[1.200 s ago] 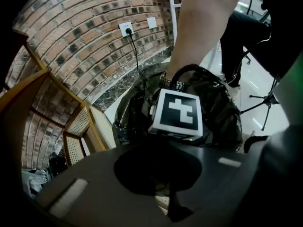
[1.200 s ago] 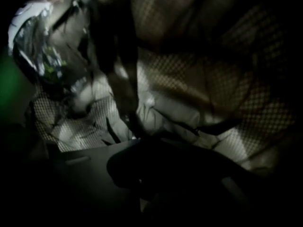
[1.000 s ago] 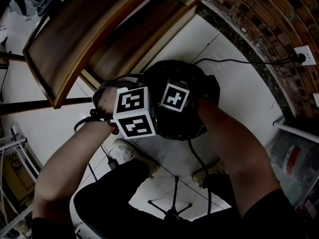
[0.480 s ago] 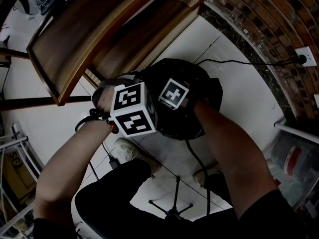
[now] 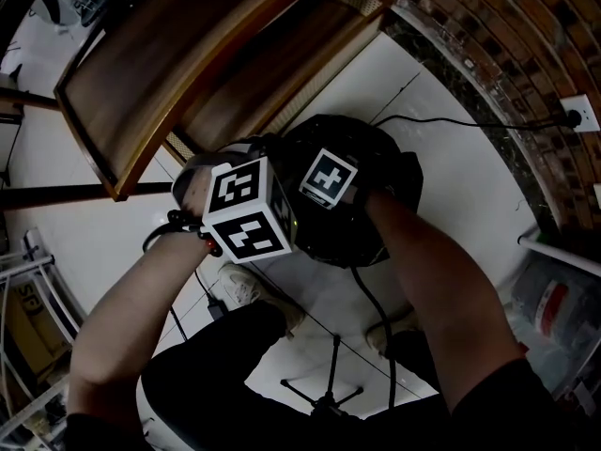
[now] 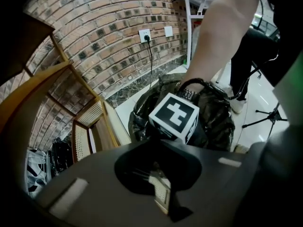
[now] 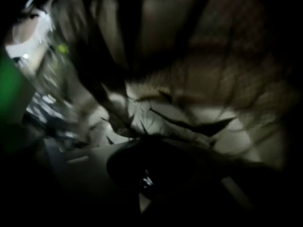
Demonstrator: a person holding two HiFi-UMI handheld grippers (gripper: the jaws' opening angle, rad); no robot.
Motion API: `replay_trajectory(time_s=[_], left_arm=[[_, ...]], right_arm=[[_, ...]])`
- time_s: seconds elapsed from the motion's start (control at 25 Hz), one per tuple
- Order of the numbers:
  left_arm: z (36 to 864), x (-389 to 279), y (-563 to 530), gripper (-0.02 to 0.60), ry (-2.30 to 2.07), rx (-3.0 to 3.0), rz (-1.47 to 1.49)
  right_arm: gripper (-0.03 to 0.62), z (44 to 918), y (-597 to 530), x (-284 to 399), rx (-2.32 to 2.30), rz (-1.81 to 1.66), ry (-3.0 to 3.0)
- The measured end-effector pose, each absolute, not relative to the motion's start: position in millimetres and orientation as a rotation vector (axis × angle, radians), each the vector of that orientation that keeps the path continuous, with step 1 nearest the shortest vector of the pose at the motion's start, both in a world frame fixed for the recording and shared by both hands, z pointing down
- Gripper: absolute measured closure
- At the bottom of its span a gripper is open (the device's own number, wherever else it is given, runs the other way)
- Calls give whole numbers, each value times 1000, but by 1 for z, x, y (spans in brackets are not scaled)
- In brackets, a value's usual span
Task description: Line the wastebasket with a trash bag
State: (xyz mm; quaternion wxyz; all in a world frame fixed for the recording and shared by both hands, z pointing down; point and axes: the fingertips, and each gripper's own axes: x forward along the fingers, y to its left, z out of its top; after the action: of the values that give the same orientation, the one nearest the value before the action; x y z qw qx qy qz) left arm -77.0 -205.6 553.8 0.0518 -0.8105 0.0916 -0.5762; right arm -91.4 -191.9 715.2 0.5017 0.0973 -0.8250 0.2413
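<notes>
A black trash bag (image 5: pixel 371 153) covers the round wastebasket on the white floor in the head view. Both hands hang over it, cubes side by side. My left gripper (image 5: pixel 246 219) points steeply down at the bag's near left side, and its own view shows its jaws (image 6: pixel 160 193) shut with nothing visible between them. In that same view the bag (image 6: pixel 215 112) lies beyond the right gripper's cube (image 6: pixel 174 117). My right gripper (image 5: pixel 329 178) reaches into the bag's top. Its view is dark: shut jaws (image 7: pixel 144 181) against crumpled film (image 7: pixel 156 117). Whether film is pinched I cannot tell.
A wooden chair (image 5: pixel 188 54) stands just beyond the basket, against a brick wall (image 5: pixel 488 36). A black cable runs across the floor to a wall socket (image 5: pixel 582 111). The person's shoes (image 5: pixel 239 285) and a tripod foot (image 5: pixel 324 397) are on the near side.
Both marker cubes have rolled a little where they are. The hands stay over the bag, and the bag looks the same.
</notes>
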Motion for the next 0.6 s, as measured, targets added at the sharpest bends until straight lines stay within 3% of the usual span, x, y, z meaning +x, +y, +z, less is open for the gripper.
replay_trajectory(time_s=[0.6], left_arm=[[507, -80, -190, 577, 405, -2535, -1713]], right_arm=[[588, 651, -166, -61, 99, 340, -1829]])
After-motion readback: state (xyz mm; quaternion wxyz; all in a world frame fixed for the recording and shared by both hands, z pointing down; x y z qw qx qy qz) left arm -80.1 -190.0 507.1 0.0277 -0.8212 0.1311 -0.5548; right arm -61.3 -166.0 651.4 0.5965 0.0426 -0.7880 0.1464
